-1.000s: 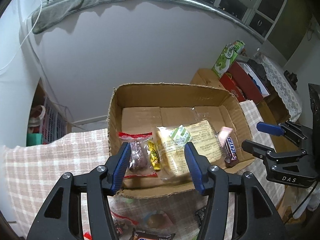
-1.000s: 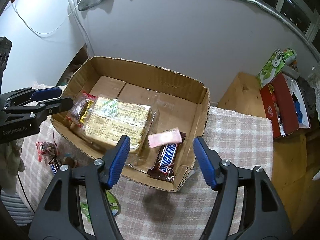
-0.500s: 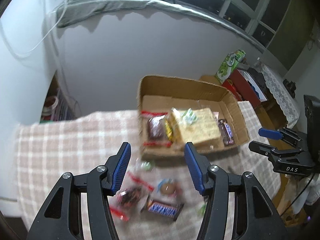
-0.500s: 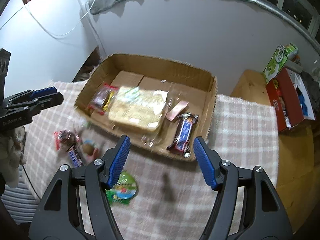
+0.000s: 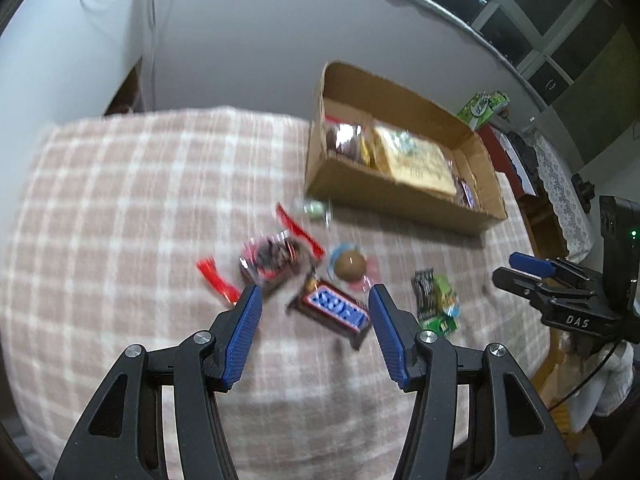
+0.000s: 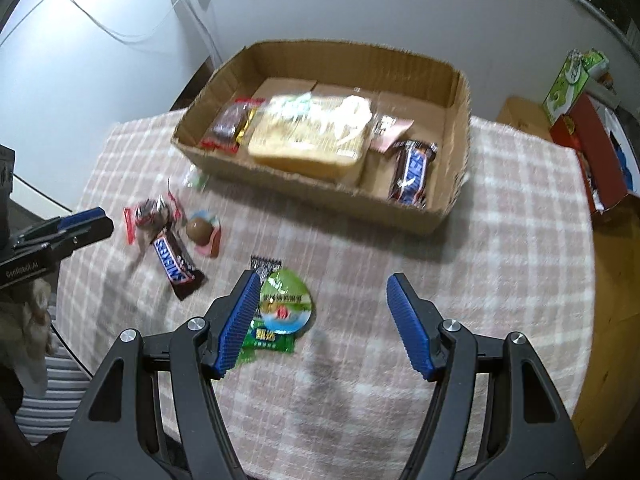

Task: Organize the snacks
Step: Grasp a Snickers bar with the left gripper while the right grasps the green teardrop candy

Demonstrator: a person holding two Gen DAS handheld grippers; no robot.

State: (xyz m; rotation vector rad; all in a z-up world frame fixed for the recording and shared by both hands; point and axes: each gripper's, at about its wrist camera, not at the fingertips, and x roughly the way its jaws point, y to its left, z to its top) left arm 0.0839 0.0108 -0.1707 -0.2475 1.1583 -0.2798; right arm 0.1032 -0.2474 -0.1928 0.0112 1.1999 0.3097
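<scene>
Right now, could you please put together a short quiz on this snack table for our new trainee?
1. True or false: the cardboard box already holds a Snickers bar.
2. Which snack lies nearest the right gripper? A) the green packet B) the loose Snickers bar C) the round brown sweet
3. Fill in: both grippers hold ____.

Key: 1 true. 2 A; it lies on the checked cloth beside that gripper's left finger. 3 nothing; the left gripper has its fingers apart above the loose Snickers bar.
</scene>
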